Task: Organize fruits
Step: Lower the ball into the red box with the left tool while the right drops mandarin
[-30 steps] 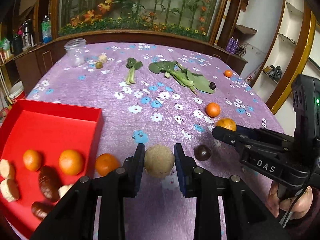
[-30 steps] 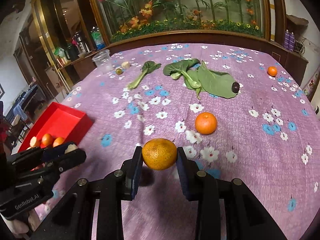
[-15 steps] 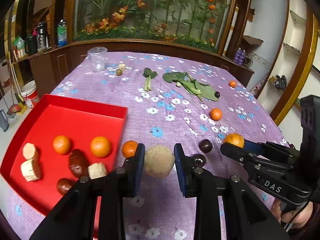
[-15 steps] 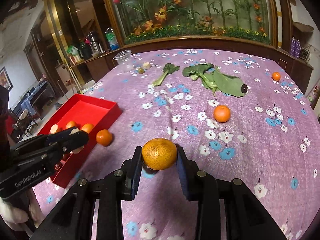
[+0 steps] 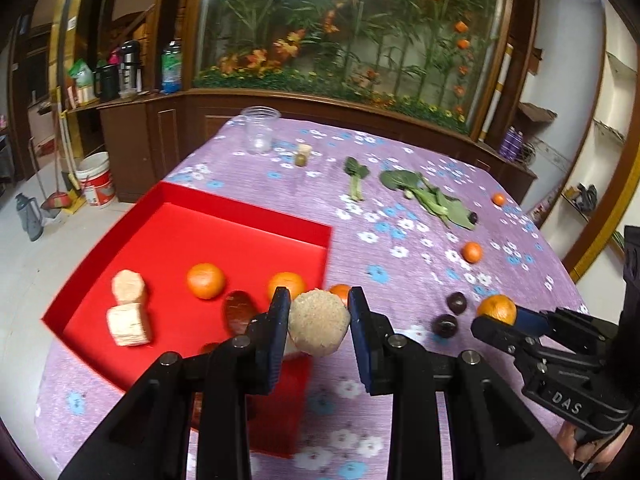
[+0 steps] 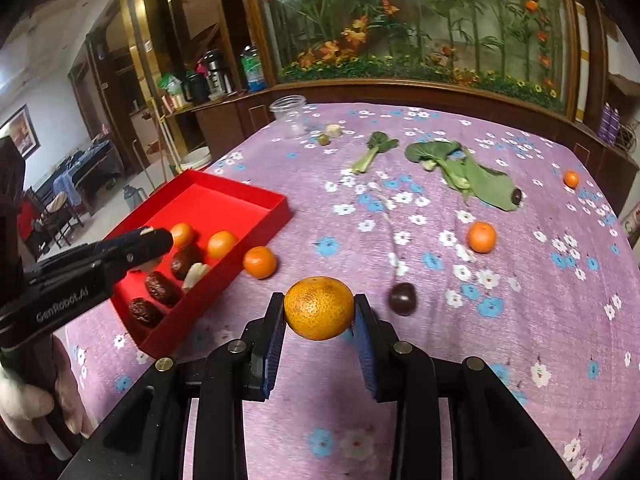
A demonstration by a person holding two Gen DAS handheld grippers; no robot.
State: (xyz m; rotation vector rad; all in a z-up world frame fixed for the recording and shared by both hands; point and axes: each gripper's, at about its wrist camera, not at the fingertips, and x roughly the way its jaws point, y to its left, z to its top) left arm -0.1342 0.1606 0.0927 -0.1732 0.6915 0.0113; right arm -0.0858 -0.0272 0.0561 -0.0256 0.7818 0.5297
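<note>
My left gripper (image 5: 319,322) is shut on a round tan fruit (image 5: 319,327) and holds it above the near right corner of the red tray (image 5: 240,216). The tray holds two oranges (image 5: 205,280), pale chunks (image 5: 128,325) and dark brown fruits (image 5: 239,309). My right gripper (image 6: 319,314) is shut on an orange (image 6: 319,307), held above the purple cloth right of the tray (image 6: 276,216). It also shows in the left wrist view (image 5: 496,312). Loose on the cloth lie an orange by the tray (image 6: 260,262), another orange (image 6: 481,237), a small far orange (image 6: 571,179) and dark plums (image 6: 402,298).
Leafy greens (image 6: 464,168) and a bok choy stalk (image 6: 372,152) lie mid-table. A clear plastic cup (image 6: 289,118) and two small items (image 6: 330,135) stand at the far edge. Wooden cabinets and a planter wall lie behind. A white bucket (image 5: 96,178) stands on the floor at left.
Both grippers have moved left and back from the table with their fruits still held. The left one now hangs over the tray's corner; the tray shows more fully.
</note>
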